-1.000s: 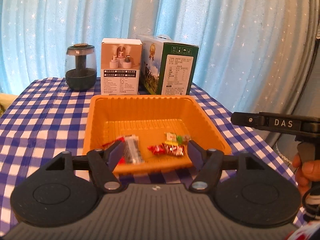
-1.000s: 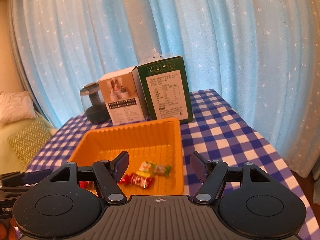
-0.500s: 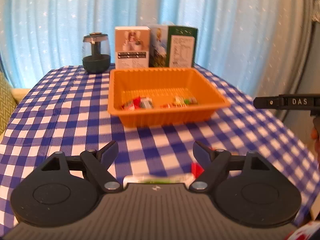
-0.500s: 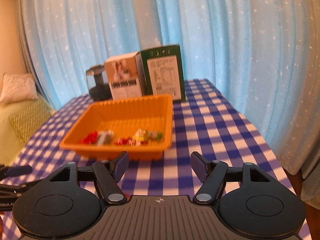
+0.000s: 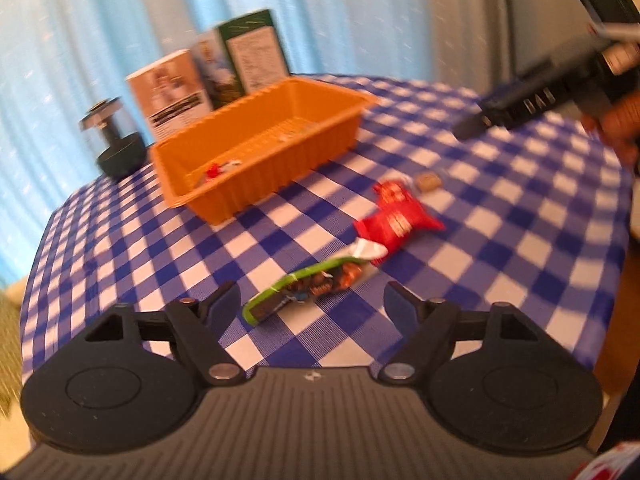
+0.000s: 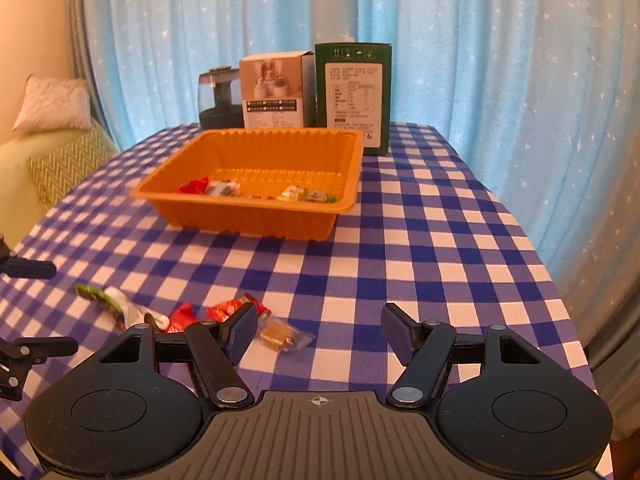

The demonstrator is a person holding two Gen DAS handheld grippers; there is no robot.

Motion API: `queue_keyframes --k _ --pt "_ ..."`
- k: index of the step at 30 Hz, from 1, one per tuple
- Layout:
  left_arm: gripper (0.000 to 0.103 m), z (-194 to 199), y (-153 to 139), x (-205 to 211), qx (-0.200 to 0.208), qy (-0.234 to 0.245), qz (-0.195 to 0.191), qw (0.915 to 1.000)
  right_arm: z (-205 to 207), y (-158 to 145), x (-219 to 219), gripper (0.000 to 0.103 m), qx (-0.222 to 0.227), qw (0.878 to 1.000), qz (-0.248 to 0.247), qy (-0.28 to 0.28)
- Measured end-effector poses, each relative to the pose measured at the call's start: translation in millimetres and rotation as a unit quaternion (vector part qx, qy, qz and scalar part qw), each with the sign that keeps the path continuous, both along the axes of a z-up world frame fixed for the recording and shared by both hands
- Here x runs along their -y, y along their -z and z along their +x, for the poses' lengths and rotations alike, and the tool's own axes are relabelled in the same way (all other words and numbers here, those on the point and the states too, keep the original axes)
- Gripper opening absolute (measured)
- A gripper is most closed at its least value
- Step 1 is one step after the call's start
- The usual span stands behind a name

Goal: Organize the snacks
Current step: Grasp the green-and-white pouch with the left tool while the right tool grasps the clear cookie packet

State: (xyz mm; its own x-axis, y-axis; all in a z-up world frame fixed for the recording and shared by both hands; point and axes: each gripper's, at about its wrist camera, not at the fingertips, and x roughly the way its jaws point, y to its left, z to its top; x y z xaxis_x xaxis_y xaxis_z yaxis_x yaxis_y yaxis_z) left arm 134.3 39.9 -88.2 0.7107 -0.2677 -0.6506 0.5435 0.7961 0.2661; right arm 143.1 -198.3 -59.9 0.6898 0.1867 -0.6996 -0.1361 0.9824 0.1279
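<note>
1. Left claw (image 5: 312,300): jaws apart, having just been narrowing; nothing gripped. The green-edged foil snack bar (image 5: 304,294) lies on the desk just ahead, between the jaw tips, untouched.
2. Right claw (image 6: 318,326): jaws apart, empty. The clear-wrapped tan sweet (image 6: 280,334) lies on the desk just inside its left finger.
3. Red crinkled snack packet (image 5: 396,218): flat on the desk beyond the snack bar, ahead and right of the left claw.
4. Orange ribbed plastic tray (image 6: 256,216): well ahead of the right claw, centre-left; several small wrapped snacks inside along its near wall.
5. Blue-and-white checked desk (image 6: 432,248): carries all items.
6. White carton (image 6: 274,92) and dark green carton (image 6: 352,96): upright behind the tray.
</note>
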Motion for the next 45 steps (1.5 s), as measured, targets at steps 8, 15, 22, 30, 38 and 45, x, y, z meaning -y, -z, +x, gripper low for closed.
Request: queue_keyframes --k 8,15,22,30,38,45 --pt "0.060 17.9 17.0 16.2 0.016 0.083 0.106 0.9908 -0.2 8.4 -1.6 0.068 -0.015 1.000 -0.005 -0.014" --pt "0.047 35.1 28.7 24.0 0.012 0.131 0.151 0.9798 3.8 15.8 -7.7 0.068 -0.028 0.999 -0.017 -0.025" --pt "0.038 54.4 34.8 22.2 -0.025 0.130 0.138 0.9816 7.3 21.5 -9.9 0.068 -0.036 0.999 -0.020 -0.026" --pt "0.030 78.2 27.4 15.2 -0.105 0.060 0.053 0.9913 12.1 26.6 -12.4 0.068 -0.043 0.999 -0.015 -0.026" --pt "0.017 99.8 13.7 -26.0 -0.220 -0.049 -0.129 0.9656 13.3 24.6 -16.7 0.068 -0.041 0.999 -0.009 -0.028" --pt "0.018 93.2 17.0 -6.8 -0.167 -0.013 -0.065 0.9837 14.1 25.4 -16.0 0.068 -0.042 0.999 -0.009 -0.024"
